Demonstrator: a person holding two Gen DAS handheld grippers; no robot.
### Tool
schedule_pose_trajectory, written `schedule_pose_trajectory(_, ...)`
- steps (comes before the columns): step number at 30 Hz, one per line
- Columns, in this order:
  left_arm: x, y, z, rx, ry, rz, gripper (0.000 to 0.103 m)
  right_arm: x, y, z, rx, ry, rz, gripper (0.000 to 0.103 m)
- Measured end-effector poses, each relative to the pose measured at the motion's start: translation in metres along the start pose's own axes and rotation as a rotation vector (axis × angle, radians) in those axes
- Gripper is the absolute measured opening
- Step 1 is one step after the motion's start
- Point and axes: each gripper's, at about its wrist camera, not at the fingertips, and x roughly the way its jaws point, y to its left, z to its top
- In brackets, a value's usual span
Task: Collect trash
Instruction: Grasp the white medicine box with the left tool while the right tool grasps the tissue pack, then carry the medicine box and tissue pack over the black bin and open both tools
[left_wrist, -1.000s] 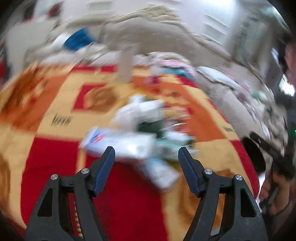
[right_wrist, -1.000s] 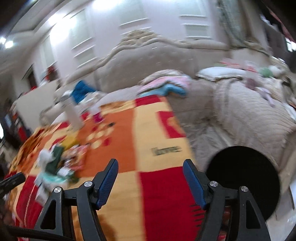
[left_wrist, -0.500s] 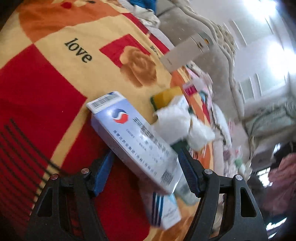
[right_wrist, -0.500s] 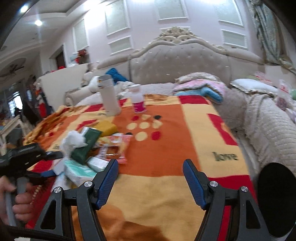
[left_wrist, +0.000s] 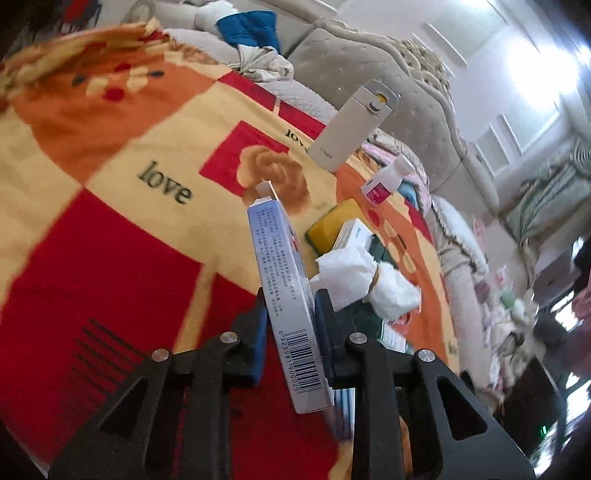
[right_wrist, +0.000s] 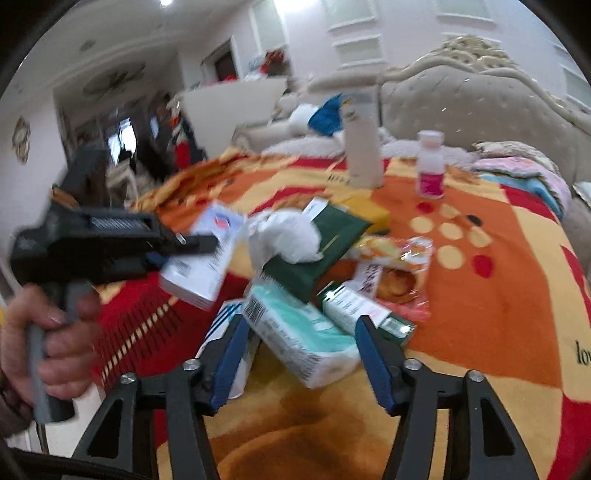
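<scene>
My left gripper (left_wrist: 291, 314) has a pale blue medicine box (left_wrist: 280, 280) standing on edge between its pads; the jaws are closing and press on it. In the right wrist view the same box (right_wrist: 207, 258) hangs above the red and orange blanket (right_wrist: 498, 295), with a hand (right_wrist: 40, 343) on the gripper's handle. My right gripper (right_wrist: 300, 319) is low over the trash pile, jaws closing, with a teal tissue pack (right_wrist: 299, 332) between the fingers; the pads do not visibly press it. Crumpled white tissue (right_wrist: 288, 236), a dark green packet (right_wrist: 321, 243) and a snack wrapper (right_wrist: 391, 273) lie behind.
A white flask (right_wrist: 362, 147) and a pink-labelled pill bottle (right_wrist: 430, 166) stand upright at the back. A yellow block (right_wrist: 365, 208) and a green-white box (right_wrist: 354, 306) lie in the pile. A blue-striped box (right_wrist: 221, 321) sits by my right gripper's left finger. A padded sofa back (right_wrist: 480, 99) rises behind.
The left jaws closed onto the blue box and turned it up on edge. The right gripper swung left and down to the pile, and its jaws narrowed around the tissue pack.
</scene>
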Motion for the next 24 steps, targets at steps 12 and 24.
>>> schedule_pose_trajectory(12,0.0,-0.015,-0.05,0.331,0.158,0.169,0.022,0.003,-0.02,-0.005,0.115,0.025,0.054,0.023)
schedule_pose_trajectory(24,-0.017,-0.007,-0.055,0.277,0.074,0.209,0.015,-0.057,-0.034,-0.018,0.243,-0.078,0.144,0.018)
